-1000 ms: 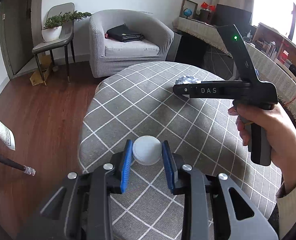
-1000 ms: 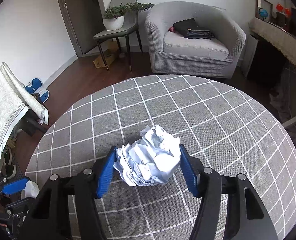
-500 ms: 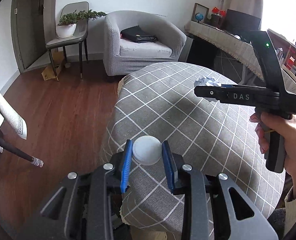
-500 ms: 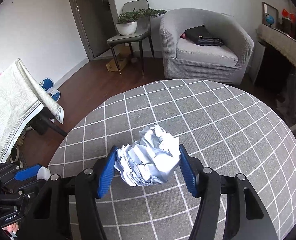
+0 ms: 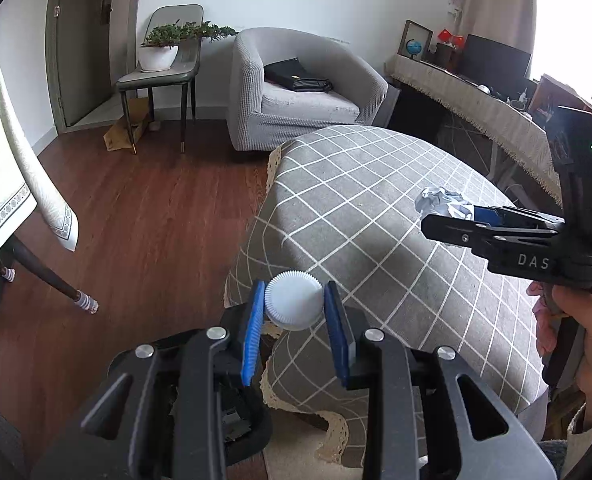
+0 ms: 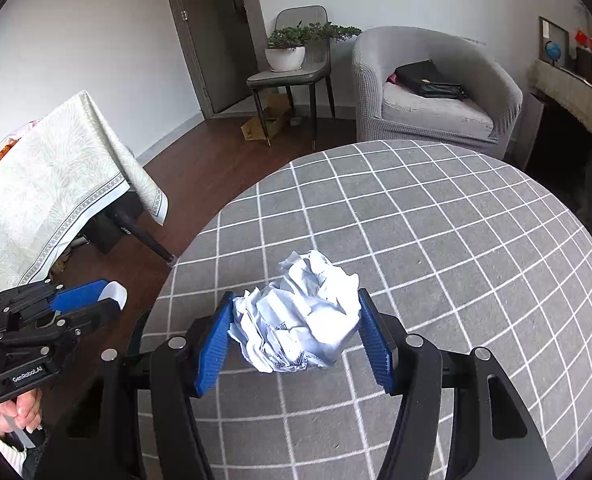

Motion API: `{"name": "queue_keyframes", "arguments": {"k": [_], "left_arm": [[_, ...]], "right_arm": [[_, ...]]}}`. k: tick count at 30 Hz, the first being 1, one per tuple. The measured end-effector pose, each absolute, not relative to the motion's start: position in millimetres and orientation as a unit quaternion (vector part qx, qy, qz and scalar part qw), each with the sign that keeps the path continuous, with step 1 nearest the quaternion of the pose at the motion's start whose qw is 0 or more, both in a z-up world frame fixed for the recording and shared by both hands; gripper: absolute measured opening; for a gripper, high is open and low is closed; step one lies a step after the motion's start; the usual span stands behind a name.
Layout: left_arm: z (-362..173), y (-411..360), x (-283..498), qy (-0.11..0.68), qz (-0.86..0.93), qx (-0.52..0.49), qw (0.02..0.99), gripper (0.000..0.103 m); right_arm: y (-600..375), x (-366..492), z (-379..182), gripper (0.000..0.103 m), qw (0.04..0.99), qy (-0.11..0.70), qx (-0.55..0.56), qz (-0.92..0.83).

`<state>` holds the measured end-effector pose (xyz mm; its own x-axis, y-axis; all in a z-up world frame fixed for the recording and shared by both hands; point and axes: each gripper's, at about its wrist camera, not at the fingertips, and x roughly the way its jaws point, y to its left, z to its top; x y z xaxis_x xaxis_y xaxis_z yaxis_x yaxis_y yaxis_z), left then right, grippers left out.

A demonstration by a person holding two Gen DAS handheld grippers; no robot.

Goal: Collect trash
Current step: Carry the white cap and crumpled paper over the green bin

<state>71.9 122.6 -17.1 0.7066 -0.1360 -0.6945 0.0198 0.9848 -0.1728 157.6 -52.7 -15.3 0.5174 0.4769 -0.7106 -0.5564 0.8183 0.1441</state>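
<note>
Our left tongs (image 5: 294,310) pinch a small white ribbed cap (image 5: 294,299) by its rim, and it hangs over the near edge of the worktop (image 5: 375,184), partly above the wooden floor (image 5: 144,216). Our right tongs (image 6: 296,338) pinch a crumpled paper ball (image 6: 299,316), held clear above the checked cloth.

The cap seems the shakier hold: the pads touch only two narrow spots on a round, hard edge, so a jolt or a slight loosening could let it twist out and drop to the floor, where it might roll away. The paper is springy and loosely wadded; a loose flap could catch, or the wad could slip if our squeeze eases. No bin shows in either view, so we must judge the drop spot as we go.

The cap's flat face points toward the left camera and has no long axis. The wad runs roughly across the right tongs.
</note>
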Motion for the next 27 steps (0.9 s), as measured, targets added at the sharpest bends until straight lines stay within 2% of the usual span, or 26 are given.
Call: {"name": "queue_keyframes", "arguments": {"k": [27], "left_arm": [[-84,206,32,0.439,0.027,-0.081,0.894,0.032]], "right_arm": [[34,93,-21,0.061,0.846,0.383,-0.049,0.368]]}}
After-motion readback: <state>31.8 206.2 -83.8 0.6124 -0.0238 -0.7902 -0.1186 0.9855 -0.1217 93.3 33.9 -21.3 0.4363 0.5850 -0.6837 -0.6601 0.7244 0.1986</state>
